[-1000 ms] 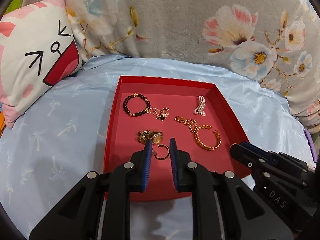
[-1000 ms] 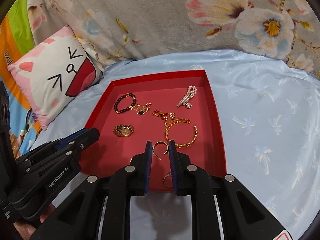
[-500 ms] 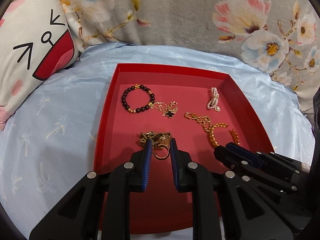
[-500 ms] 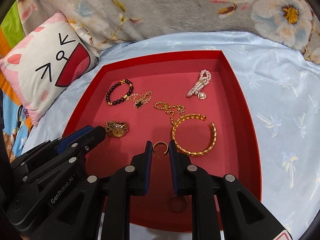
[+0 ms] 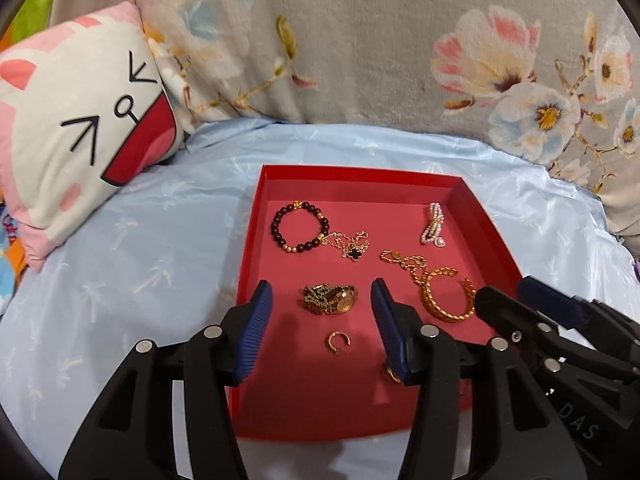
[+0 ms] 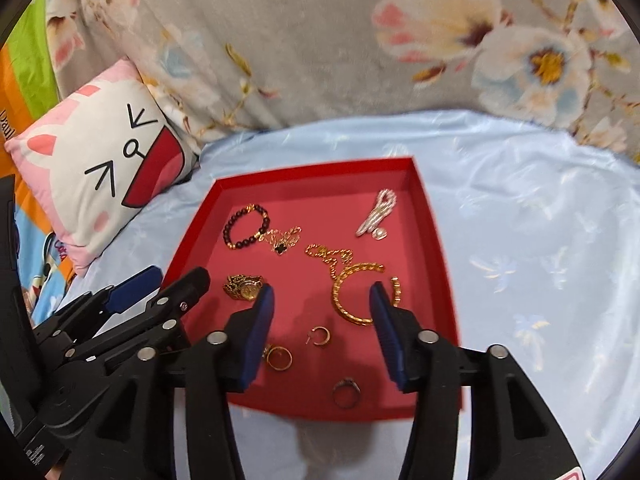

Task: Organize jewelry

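- Red cardboard tray (image 5: pixel 256 240) sits on pale blue satin sheet (image 5: pixel 140 264); all the jewelry I can see lies inside it; floral blanket (image 5: pixel 360 60) and cat-face pillow (image 5: pixel 80 120) behind
- My left gripper (image 5: pixel 322 308) is spread wide, holding nothing; it hangs over the tray's near half with the gold watch (image 5: pixel 330 299) between the finger lines and the small gold hoop earring (image 5: pixel 338 342) just nearer me
- My right gripper (image 6: pixel 322 306) is likewise spread and empty; the hoop earring (image 6: pixel 320 336) lies between its fingers, gold ring (image 6: pixel 279 357) near the left finger, darker ring (image 6: pixel 346 392) closer to the tray's front wall
- Far half: dark bead bracelet (image 5: pixel 300 227) touching the clover chain (image 5: pixel 352 246); pearl piece (image 5: pixel 434 230) by the right wall; gold chain (image 5: pixel 404 262) running into the open gold bangle (image 5: pixel 448 300)
- Step in hand, my guess: choosing the next piece; both grippers aim at the same patch, so I'd move one only and keep the other back to avoid a clash
- For the hoop: come down straight, fingers either side, close slowly; it's thin and flat on card, likely to skid or flip
- Watch is the easier grab; pinch across the case, not the loose band
- Leave the chain and bangle alone unless I mean to lift both; they look tangled, though I can't tell for sure
- Keep fingertips off the tray floor; light card on slippery satin will probably slide
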